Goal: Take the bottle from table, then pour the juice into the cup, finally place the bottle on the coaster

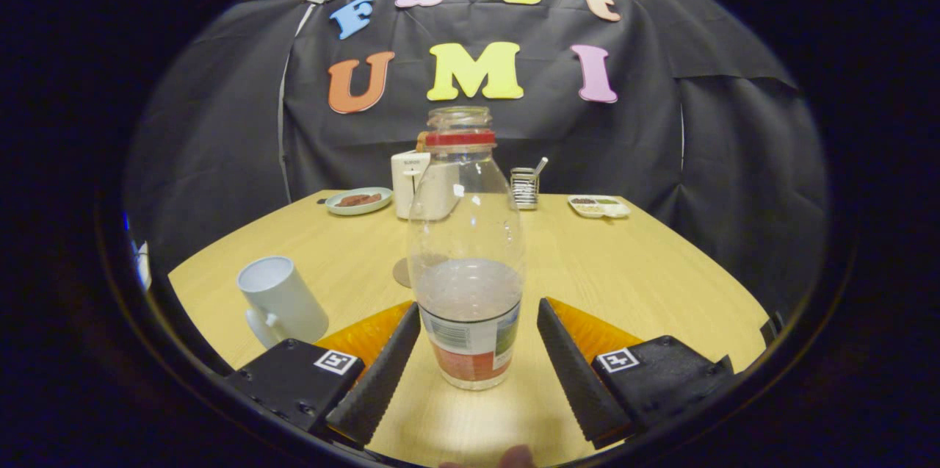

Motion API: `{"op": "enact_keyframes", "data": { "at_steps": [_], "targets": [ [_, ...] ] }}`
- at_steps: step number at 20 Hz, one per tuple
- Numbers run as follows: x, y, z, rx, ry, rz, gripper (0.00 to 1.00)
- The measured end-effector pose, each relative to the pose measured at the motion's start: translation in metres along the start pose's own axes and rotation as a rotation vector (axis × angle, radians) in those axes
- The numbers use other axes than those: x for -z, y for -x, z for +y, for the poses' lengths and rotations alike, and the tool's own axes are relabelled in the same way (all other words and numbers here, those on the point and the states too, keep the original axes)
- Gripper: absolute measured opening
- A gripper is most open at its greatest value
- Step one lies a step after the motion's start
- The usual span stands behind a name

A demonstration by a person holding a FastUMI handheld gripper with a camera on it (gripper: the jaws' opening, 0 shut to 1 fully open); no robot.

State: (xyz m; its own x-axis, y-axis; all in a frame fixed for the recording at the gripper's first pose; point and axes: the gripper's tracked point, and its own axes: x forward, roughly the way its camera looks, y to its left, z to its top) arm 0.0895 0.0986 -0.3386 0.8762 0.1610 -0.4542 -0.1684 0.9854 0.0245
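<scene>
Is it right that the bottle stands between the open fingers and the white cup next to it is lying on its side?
Not quite. In the gripper view the cup stands upright, mouth up. The bottle does stand on the table between the open gripper fingers.

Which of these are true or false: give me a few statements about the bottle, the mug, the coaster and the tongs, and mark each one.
1. The clear plastic bottle with a red neck ring stands upright on the light wooden table, between the fingers of the tongs. True.
2. The tongs are clamped on the bottle. False: they are open, with a gap showing between the bottle and at least the right finger.
3. The white ceramic mug lies tipped over. False: it stands upright, left of the bottle.
4. The bottle has no cap on. True.
5. The bottle sits on the round brown coaster. False: the coaster lies behind it, partly hidden.
</scene>
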Motion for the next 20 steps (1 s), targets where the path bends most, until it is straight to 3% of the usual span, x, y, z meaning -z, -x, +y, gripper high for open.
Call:
{"op": "enact_keyframes", "data": {
  "at_steps": [3,8,10,14,20],
  "targets": [
    [0.005,-0.008,0.004,-0.003,-0.002,0.019,1.00],
    [0.007,-0.009,0.004,0.007,0.016,0.030,0.82],
    [0.002,-0.008,0.005,0.018,0.062,0.023,0.80],
    [-0.017,-0.005,0.014,0.038,0.201,-0.008,0.77],
    [-0.044,-0.016,0.022,0.109,0.548,-0.012,0.76]
  ]
}}
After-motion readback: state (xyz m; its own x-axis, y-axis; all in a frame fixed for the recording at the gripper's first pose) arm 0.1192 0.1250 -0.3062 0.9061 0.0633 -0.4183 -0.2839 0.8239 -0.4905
